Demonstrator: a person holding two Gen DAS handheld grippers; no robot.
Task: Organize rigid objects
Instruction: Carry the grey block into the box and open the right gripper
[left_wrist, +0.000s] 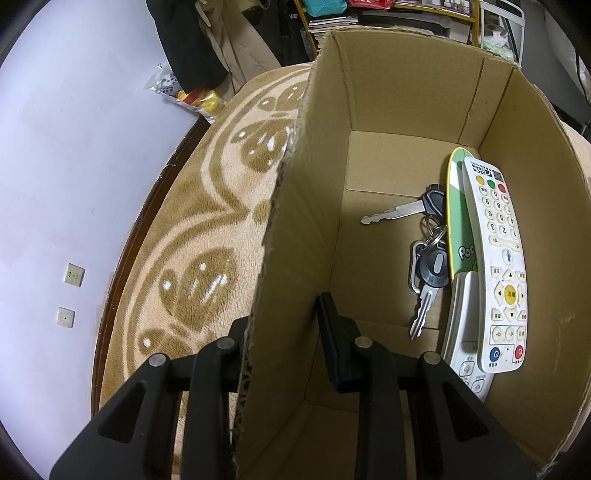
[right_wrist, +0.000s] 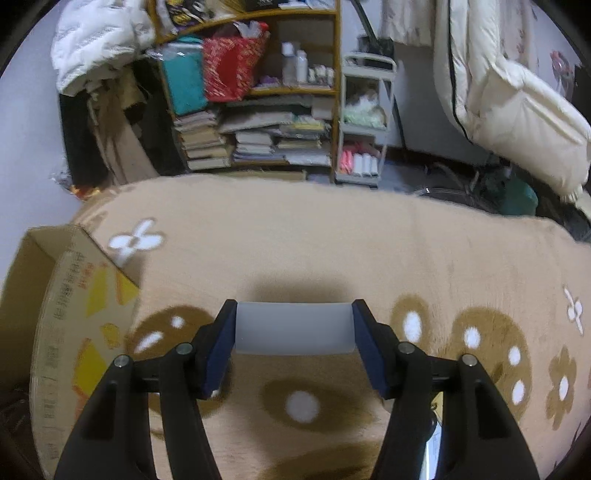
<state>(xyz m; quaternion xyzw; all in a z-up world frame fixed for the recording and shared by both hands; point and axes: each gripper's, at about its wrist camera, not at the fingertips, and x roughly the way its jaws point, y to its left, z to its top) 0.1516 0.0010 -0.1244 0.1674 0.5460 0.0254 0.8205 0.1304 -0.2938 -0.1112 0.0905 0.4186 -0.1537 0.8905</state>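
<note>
An open cardboard box (left_wrist: 417, 92) stands on a patterned tan blanket. Inside lie a bunch of keys (left_wrist: 428, 254), a white remote (left_wrist: 495, 266) with coloured buttons, a green flat item (left_wrist: 456, 206) and a second white remote (left_wrist: 465, 332) beneath. My left gripper (left_wrist: 284, 325) straddles the box's left wall, one finger outside and one inside, shut on the wall. In the right wrist view, my right gripper (right_wrist: 293, 332) is shut on a white translucent block (right_wrist: 293, 326) held above the blanket. The box (right_wrist: 62, 295) sits to its left.
The tan blanket (right_wrist: 332, 240) with brown and white flowers covers the surface. Behind it stand a cluttered bookshelf (right_wrist: 258, 122), a small white cart (right_wrist: 364, 122) and hanging white bedding (right_wrist: 509, 103). A lavender wall (left_wrist: 74, 147) with sockets lies left of the box.
</note>
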